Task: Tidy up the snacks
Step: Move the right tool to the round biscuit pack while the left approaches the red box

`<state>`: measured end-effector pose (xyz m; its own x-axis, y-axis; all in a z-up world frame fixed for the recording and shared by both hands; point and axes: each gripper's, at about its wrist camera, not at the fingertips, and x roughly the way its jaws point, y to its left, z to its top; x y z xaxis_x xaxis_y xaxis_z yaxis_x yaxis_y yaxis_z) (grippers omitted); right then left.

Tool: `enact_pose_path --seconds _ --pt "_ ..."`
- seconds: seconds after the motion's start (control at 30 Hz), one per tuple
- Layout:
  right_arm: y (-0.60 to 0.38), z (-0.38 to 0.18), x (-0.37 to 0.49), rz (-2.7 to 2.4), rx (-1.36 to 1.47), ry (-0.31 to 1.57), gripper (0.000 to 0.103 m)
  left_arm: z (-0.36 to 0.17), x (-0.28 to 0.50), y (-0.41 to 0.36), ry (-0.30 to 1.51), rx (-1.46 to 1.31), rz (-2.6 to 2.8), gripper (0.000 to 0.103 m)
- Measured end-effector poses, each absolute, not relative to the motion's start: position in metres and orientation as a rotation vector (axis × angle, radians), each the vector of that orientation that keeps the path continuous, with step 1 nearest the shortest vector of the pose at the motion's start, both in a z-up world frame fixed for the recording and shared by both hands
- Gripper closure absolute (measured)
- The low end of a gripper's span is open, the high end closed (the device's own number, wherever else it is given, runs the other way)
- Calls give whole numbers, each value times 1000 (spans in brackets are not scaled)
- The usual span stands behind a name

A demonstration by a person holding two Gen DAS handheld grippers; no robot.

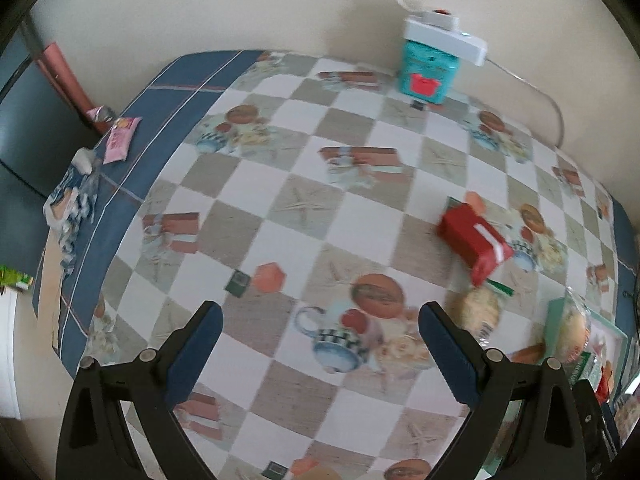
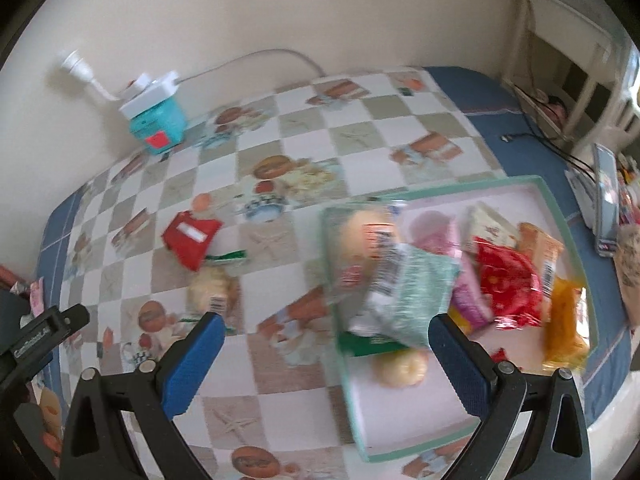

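Observation:
A shallow green-rimmed tray (image 2: 560, 216) lies on the checked tablecloth and holds several snack packs: a red foil bag (image 2: 506, 280), an orange pack (image 2: 562, 328), a pink pack (image 2: 434, 232) and a blurred pale-green bag (image 2: 404, 292) over its left edge. A red packet (image 2: 192, 242) and a wrapped bun (image 2: 212, 290) lie on the cloth left of the tray; both also show in the left wrist view, the red packet (image 1: 474, 240) and the bun (image 1: 478, 310). My right gripper (image 2: 324, 340) is open above the tray's left edge. My left gripper (image 1: 320, 328) is open and empty over the cloth.
A teal box (image 1: 426, 72) with a white power strip (image 1: 444, 38) on top stands at the wall. A pink snack pack (image 1: 120, 140) lies at the table's far left edge. A phone-like device (image 2: 606, 204) and cables lie right of the tray.

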<state>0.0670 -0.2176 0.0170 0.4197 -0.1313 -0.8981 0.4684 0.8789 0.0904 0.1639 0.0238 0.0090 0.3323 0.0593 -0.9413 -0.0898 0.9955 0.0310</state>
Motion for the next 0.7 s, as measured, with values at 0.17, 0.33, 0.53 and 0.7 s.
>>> enact_pose_path --seconds 0.17,0.33,0.53,0.7 --pt "-184 9 82 -287 310 1073 0 -6 170 37 1265 -45 123 5" --pt "-156 -12 100 -223 255 1086 0 -25 175 39 1309 -64 110 5" --pt "-146 -31 118 -207 227 1096 6 -43 185 37 1332 -93 105 5" --pt "-137 -50 136 -185 187 1104 7 -54 199 33 1329 -116 83 5"
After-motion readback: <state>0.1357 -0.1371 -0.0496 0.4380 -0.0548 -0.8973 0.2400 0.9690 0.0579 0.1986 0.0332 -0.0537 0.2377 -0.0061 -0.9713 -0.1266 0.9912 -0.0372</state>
